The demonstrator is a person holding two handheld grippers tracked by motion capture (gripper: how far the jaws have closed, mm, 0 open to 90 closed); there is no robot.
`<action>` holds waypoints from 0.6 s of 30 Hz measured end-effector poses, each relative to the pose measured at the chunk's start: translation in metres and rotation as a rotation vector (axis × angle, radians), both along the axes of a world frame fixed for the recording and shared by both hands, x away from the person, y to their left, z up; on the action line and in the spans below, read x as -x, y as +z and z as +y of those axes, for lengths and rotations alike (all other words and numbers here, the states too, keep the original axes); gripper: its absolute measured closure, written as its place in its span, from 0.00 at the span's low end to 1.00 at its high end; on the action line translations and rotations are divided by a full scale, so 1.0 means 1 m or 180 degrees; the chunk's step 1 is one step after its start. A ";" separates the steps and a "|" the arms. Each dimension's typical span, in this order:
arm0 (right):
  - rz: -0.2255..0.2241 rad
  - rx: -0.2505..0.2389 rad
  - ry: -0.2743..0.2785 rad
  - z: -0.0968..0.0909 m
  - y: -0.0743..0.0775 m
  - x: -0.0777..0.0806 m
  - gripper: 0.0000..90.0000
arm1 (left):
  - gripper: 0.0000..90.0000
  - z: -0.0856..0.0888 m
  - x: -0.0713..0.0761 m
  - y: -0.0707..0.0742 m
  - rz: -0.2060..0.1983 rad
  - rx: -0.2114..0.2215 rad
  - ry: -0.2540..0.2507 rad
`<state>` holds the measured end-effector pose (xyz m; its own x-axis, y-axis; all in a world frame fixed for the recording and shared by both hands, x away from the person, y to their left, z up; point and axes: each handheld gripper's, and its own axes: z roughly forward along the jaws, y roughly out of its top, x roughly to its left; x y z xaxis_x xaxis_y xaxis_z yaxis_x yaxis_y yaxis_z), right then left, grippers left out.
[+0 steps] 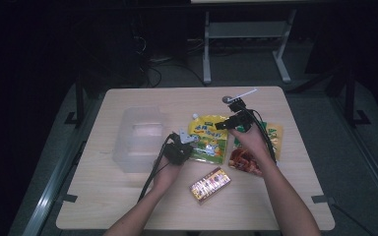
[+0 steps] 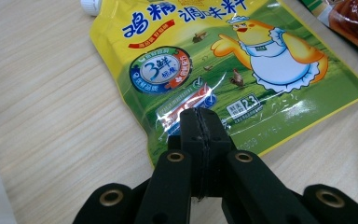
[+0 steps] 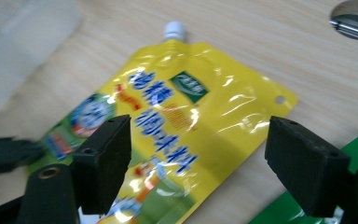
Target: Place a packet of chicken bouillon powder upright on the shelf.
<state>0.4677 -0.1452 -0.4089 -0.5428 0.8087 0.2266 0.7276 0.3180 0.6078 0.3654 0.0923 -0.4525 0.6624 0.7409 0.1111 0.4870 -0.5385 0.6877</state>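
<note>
With the left gripper [image 2: 200, 140] clamped on the yellow spouted seasoning pouch [image 2: 223, 70] and the right gripper [image 3: 198, 154] open above it, lifting remains.

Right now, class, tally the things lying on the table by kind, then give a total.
Clear plastic box: 1
Yellow spouted pouch: 1
Green-edged food packet: 1
Red and gold packet: 1
Total: 4
</note>
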 end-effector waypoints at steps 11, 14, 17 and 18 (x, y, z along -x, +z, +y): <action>0.0257 0.0035 -0.0252 -0.006 -0.023 -0.023 0.29 | 1.00 -0.003 0.000 0.000 -0.0033 -0.0103 -0.0020; 0.0342 -0.0013 -0.0267 -0.007 -0.029 -0.026 0.32 | 1.00 -0.004 0.000 0.000 -0.0031 -0.0137 -0.0032; 0.0383 -0.0022 -0.0284 -0.007 -0.033 -0.028 0.36 | 1.00 -0.003 -0.001 0.000 -0.0001 -0.0090 -0.0035; 0.0387 -0.0029 -0.0294 -0.007 -0.034 -0.028 0.36 | 1.00 -0.003 0.000 0.000 0.0002 -0.0066 -0.0030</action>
<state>0.4958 -0.1524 -0.4425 -0.4342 0.8516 0.2938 0.8220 0.2412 0.5159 0.3658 0.0891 -0.4528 0.6694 0.7322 0.1258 0.4823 -0.5571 0.6761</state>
